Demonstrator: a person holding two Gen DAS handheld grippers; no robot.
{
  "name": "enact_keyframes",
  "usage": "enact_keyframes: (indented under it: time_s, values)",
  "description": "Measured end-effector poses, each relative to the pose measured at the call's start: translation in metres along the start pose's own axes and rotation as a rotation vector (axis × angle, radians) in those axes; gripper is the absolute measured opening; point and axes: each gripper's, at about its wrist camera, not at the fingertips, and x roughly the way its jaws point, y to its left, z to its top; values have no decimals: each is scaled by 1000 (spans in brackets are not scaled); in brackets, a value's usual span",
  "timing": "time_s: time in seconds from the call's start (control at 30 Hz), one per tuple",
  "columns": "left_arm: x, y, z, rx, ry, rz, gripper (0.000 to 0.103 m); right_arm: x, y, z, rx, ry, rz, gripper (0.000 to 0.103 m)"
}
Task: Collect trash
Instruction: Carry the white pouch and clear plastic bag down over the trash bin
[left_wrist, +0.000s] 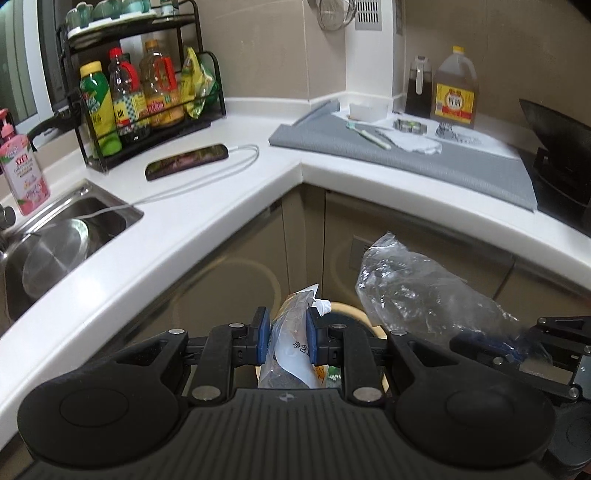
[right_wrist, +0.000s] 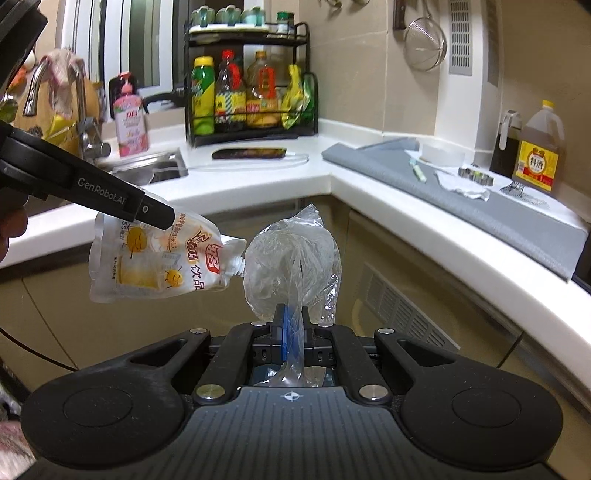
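In the left wrist view my left gripper (left_wrist: 286, 339) is shut on a white spouted drink pouch (left_wrist: 291, 332), held upright below the counter edge. Under it shows the beige rim of a round bin (left_wrist: 371, 321). To the right, a crumpled clear plastic bag (left_wrist: 417, 291) sticks out of my right gripper (left_wrist: 517, 347). In the right wrist view my right gripper (right_wrist: 293, 325) is shut on that plastic bag (right_wrist: 291, 258). The left gripper (right_wrist: 159, 216) comes in from the left, and the pouch (right_wrist: 155, 258) hangs from it with its spout touching the bag.
An L-shaped white counter (left_wrist: 221, 206) wraps around both grippers. It carries a sink (left_wrist: 62, 236), a phone on a cable (left_wrist: 186, 160), a bottle rack (left_wrist: 147, 99) and a grey mat (left_wrist: 461, 166) with a crumpled tissue (left_wrist: 417, 144). A black wok (left_wrist: 557, 136) stands at right.
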Motion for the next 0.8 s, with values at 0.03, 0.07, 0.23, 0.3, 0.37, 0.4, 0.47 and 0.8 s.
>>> enact_keyframes:
  time_s: [0.03, 0.07, 0.23, 0.3, 0.37, 0.4, 0.47, 0.8]
  values:
    - [1, -1, -3, -1, 5, -2, 23, 1, 3, -2, -3, 9, 1, 5]
    - [2, -2, -6, -1, 11, -4, 23, 2, 4, -5, -7, 17, 1, 5]
    - [8, -7, -19, 8, 30, -7, 23, 6, 12, -15, -28, 52, -2, 5]
    - [12, -8, -25, 4, 43, -9, 23, 8, 13, -16, -32, 62, -3, 5]
    - [15, -9, -30, -1, 55, -13, 23, 9, 14, -17, -37, 70, -3, 5]
    - [17, -9, -33, -4, 60, -14, 23, 10, 15, -18, -40, 74, -3, 5]
    - [20, -10, -37, -6, 69, -14, 23, 11, 16, -19, -46, 81, -1, 5]
    - [25, -12, -45, -17, 85, -16, 23, 18, 20, -22, -55, 118, 4, 5]
